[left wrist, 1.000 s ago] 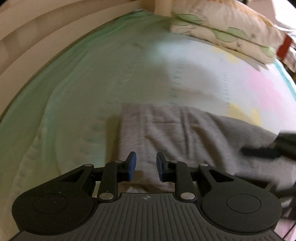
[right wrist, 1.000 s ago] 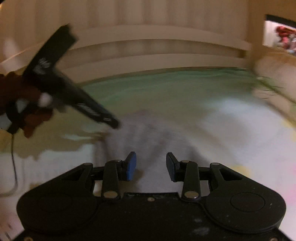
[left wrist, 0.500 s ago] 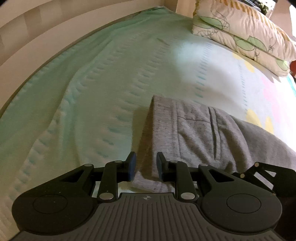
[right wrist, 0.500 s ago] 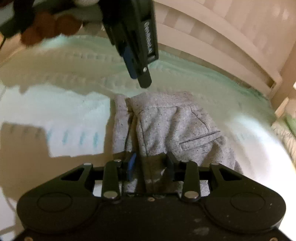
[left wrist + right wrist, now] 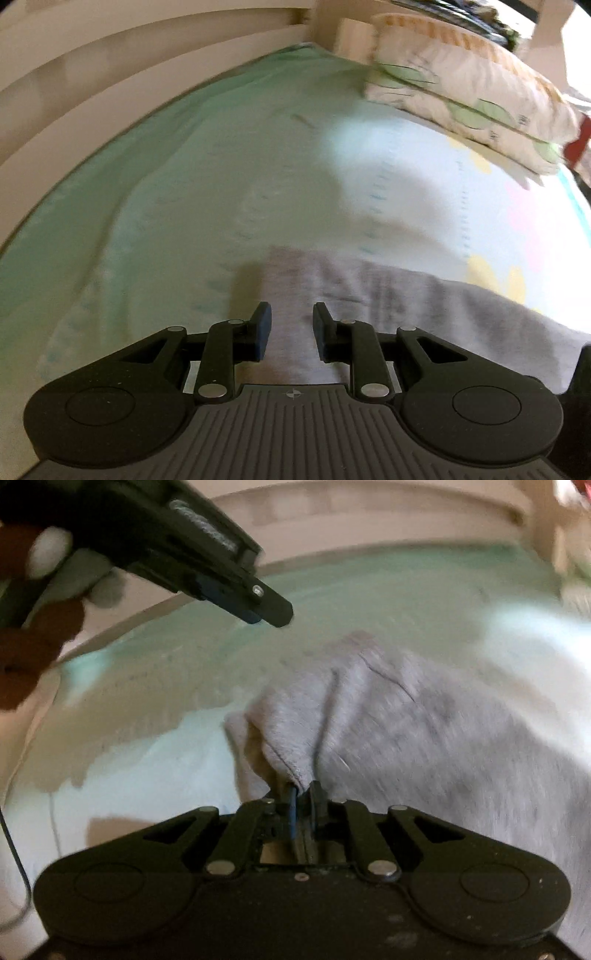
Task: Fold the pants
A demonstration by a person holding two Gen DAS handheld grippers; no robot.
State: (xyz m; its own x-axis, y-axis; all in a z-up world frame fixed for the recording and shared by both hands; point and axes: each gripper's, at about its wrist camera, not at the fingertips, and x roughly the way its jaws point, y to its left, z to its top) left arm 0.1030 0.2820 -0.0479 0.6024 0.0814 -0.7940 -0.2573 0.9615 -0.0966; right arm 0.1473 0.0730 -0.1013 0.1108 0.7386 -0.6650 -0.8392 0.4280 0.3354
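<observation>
Pants (image 5: 424,731), one grey pair, pinched by just-closing right gripper (image 5: 303,805); left gripper (image 5: 291,332) slightly spread, empty; two pillows (image 5: 465,96); writing unreadable.

Dim, warm light (motion-blurred, fisheye-bent edges).

**Grippers and hand**

Right gripper (image 5: 303,800): angled downward, jaws just closed, pinching grey fabric between its pads. Left gripper (image 5: 291,334): angled downward, jaws parted, pads clear of contact. Left hand (image 5: 44,602): gloved, wrapped around its gripper's handle.

Grey pants (image 5: 424,731), bunched, lying on bed
</observation>
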